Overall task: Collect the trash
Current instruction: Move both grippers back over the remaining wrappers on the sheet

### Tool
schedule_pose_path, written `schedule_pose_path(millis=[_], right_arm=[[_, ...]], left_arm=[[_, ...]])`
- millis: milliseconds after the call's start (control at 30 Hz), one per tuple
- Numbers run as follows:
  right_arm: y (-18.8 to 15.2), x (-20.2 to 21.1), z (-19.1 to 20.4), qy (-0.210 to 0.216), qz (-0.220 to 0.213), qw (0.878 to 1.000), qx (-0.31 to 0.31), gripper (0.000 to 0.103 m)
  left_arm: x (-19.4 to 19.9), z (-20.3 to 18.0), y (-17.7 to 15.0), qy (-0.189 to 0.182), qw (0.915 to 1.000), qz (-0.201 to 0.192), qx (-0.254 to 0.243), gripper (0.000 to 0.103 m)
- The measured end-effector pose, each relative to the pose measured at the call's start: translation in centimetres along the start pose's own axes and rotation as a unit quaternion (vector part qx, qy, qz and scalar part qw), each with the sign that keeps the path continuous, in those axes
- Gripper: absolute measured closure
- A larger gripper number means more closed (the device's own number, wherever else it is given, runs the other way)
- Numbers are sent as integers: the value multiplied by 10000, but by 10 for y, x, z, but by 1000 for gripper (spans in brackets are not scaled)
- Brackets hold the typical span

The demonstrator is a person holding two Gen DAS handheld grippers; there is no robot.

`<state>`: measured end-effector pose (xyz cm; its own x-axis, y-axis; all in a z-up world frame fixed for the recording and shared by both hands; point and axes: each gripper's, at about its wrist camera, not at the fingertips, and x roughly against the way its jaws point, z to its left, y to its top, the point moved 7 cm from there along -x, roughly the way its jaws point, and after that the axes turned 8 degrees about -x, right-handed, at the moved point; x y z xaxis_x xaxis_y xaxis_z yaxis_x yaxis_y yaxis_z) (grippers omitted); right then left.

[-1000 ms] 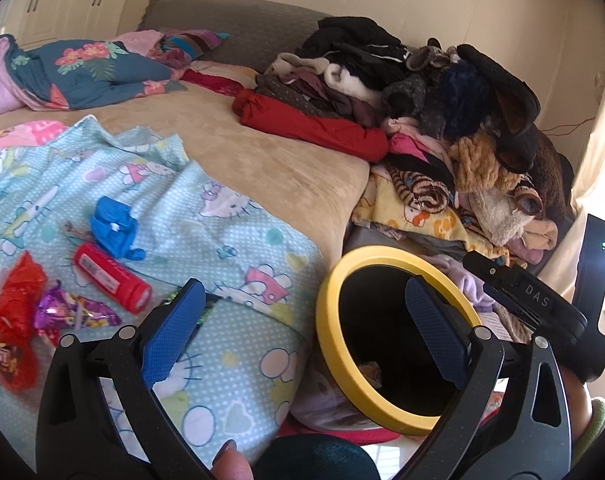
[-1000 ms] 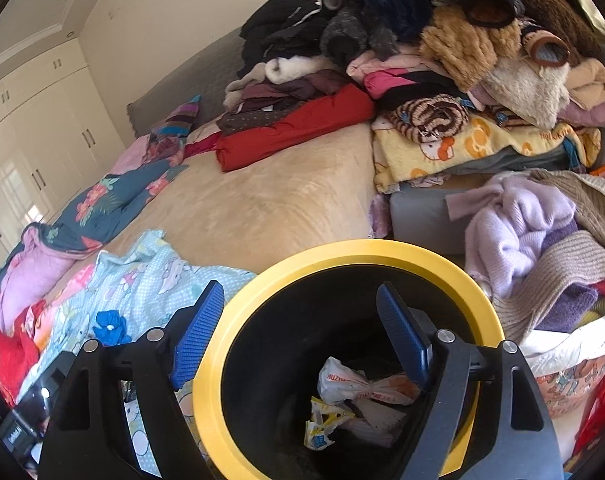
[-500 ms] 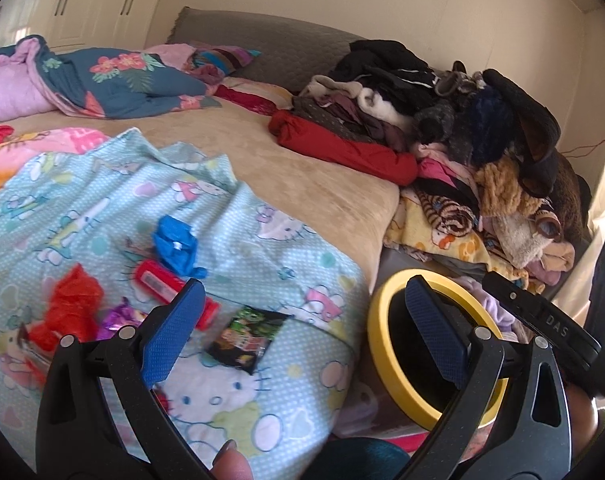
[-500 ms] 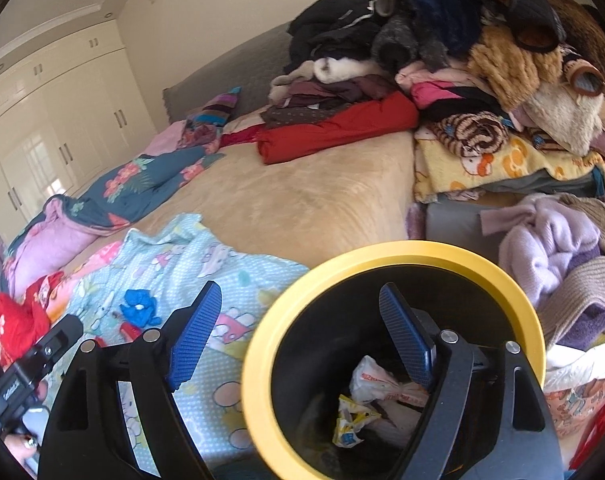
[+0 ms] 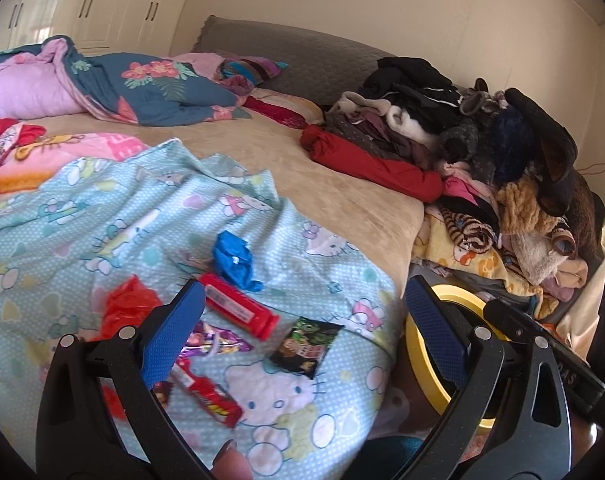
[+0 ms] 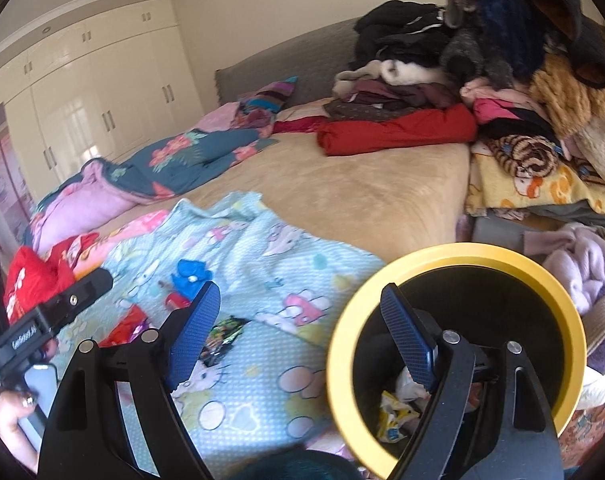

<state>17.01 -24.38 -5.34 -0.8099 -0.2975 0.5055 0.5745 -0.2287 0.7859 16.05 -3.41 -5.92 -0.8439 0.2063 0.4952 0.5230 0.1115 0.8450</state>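
Several trash items lie on a light-blue cartoon-print blanket (image 5: 114, 232) spread over the bed (image 5: 334, 184). Inventory, left wrist view:

- One crumpled blue wrapper (image 5: 233, 260).
- One red cylindrical tube (image 5: 238, 311) with a red cap, lying on its side just beside the blue wrapper.
- One dark snack packet (image 5: 305, 347) with green graphics, lying flat, near the tube's cap end.
- One shiny purple wrapper (image 5: 216, 342), partly hidden behind the left finger.
- One flat red packet (image 5: 206, 394) with yellow lettering, nearest the camera.
- One crumpled red plastic piece (image 5: 128, 310), left of the tube.

One bin (image 6: 454, 352), black inside with a yellow rim, stands beside the bed edge. Crumpled white and yellow wrappers (image 6: 396, 408) lie at its bottom; their count cannot be determined.

Left gripper (image 5: 298, 332): jaws wide apart and empty, hovering above the trash group; the tube and dark packet show between the fingers.

Right gripper (image 6: 302, 340): jaws wide apart and empty, positioned over the yellow rim, with one finger over the bin opening and the other over the blanket.

One clothes pile (image 5: 494, 152) occupies the far right side of the bed.
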Motion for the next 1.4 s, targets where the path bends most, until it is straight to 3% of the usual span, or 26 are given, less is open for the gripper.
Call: schedule_pose_path(millis=[867,1400], right_arm=[[-49,-9,96,687,430,9920,964,23],[-83,-21,138,1026,861,9803,1453,23]], left_arm=[[33,87,-2,538,9969,-56,572,11],[43,134,-24,665,9928,247,960,11]])
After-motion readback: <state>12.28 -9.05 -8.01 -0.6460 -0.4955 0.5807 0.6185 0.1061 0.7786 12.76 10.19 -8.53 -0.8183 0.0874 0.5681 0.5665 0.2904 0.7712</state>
